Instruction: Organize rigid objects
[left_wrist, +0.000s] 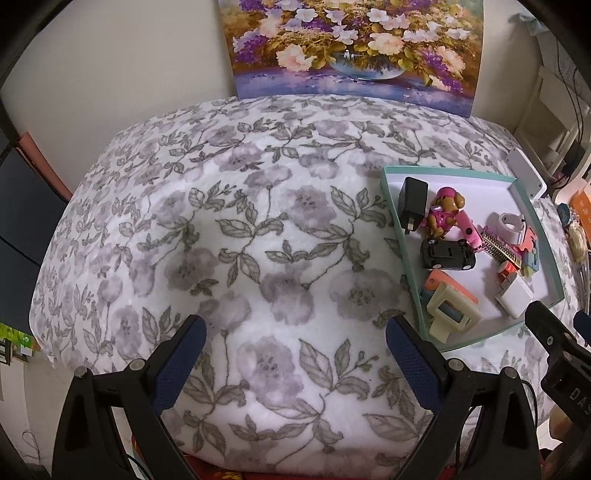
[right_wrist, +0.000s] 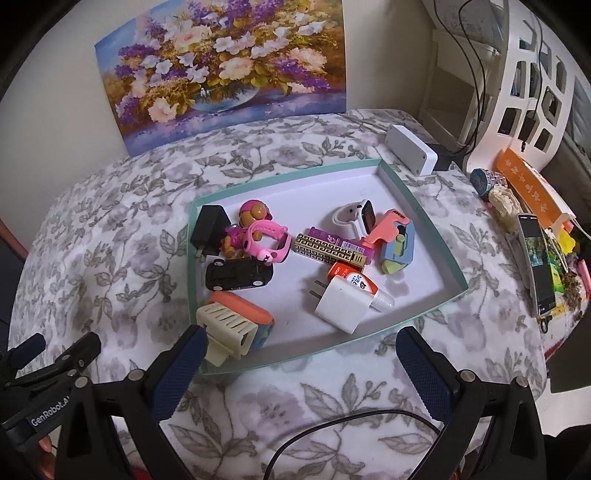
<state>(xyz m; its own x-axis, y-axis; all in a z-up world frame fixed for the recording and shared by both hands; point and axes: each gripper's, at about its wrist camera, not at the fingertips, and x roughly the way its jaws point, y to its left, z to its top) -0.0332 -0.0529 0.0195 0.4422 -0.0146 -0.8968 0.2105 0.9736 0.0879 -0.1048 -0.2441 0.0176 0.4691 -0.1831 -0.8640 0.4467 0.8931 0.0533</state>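
Toys, chargers and watches lie heaped in the teal tray (right_wrist: 400, 188) at centre frame on the floral desk (right_wrist: 110, 266). Left gripper (left_wrist: 293, 354) and right gripper (right_wrist: 299, 360) fingers gape wide, empty.

Ahead of the right claw (right_wrist: 299, 354), one tray (right_wrist: 417, 206) holds the counted items:

- Chargers: two, one black (right_wrist: 208, 230) at far left, one white (right_wrist: 341, 304) nearest the claw.
- Watches: two, one pink (right_wrist: 267, 242), one white (right_wrist: 356, 216).
- Toy car (right_wrist: 238, 275): one, black.
- Toy dog (right_wrist: 253, 216): one.
- Tubes: two, one patterned (right_wrist: 328, 251), one purple (right_wrist: 338, 240).
- Orange bottle (right_wrist: 354, 282): one.
- Cream-and-orange toys: one (right_wrist: 234, 326), just ahead of the left finger.
- Pink-and-blue toys: one (right_wrist: 395, 240), far right.

Ahead of the left claw (left_wrist: 293, 343): no items, cloth (left_wrist: 258, 229) only.
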